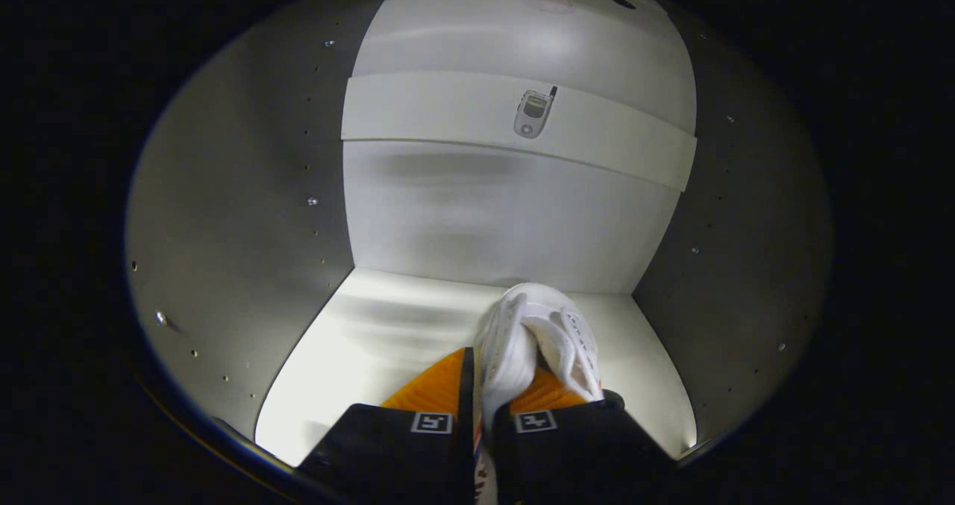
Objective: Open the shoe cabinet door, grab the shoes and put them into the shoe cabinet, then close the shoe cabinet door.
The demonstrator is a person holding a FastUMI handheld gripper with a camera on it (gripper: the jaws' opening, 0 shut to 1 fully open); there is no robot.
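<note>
Claw (483, 408) is clamped on one white shoe (533, 341), pinched between its two fingers and held inside the cabinet (239, 214), low over the cabinet floor. One shelf (448, 113) is seen beyond, one phone (533, 113) lying on it.

shoe (533, 341) heel hidden by claw (483, 408) | shelf object (534, 111) unidentifiable (too small)

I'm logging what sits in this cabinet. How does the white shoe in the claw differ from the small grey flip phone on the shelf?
The white sneaker is much bigger than the small grey flip phone.
The sneaker is pinched between the claw's fingers, low over the cabinet's white floor; the phone lies free on the white shelf above.
The sneaker is soft and laced; the phone looks hard and smooth.
Both are pale and inside the cabinet.
</note>
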